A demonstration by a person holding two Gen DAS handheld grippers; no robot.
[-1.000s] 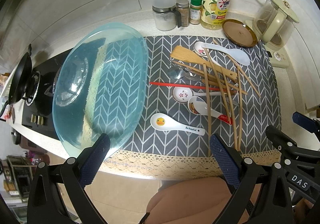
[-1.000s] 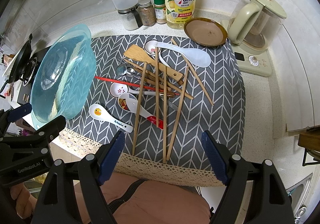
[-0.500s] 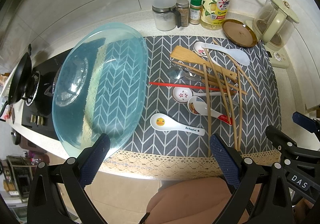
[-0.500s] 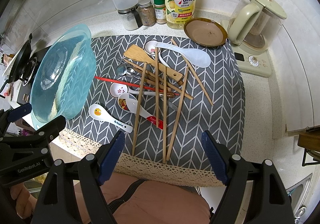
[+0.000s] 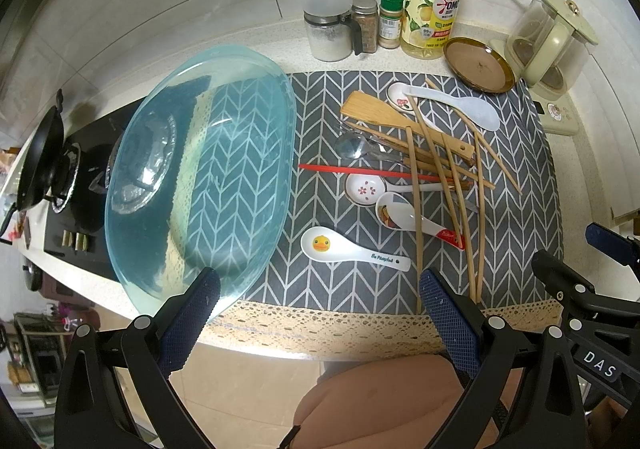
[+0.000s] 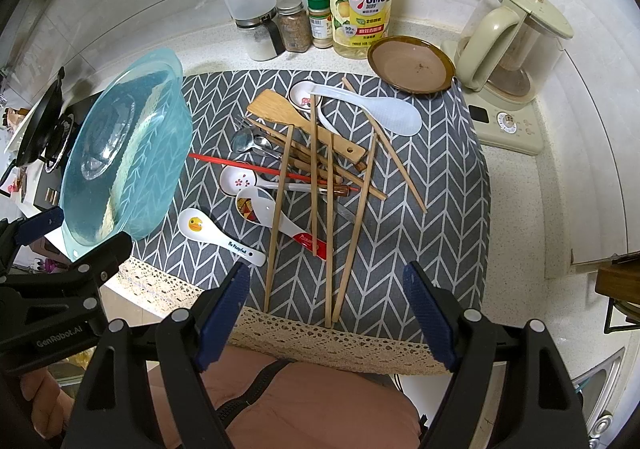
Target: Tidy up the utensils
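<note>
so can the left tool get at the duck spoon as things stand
Probably yes. The duck spoon lies alone on the mat near the front edge, nothing across it. The left tool is open, empty and just in front of it; the glass dish sits off to the side.

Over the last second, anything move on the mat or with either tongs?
Nothing visibly changed. Both the left tongs and right tongs hang open and empty at the mat's lace edge. The utensil pile, the duck spoon and the blue glass dish lie just where they were.
</note>
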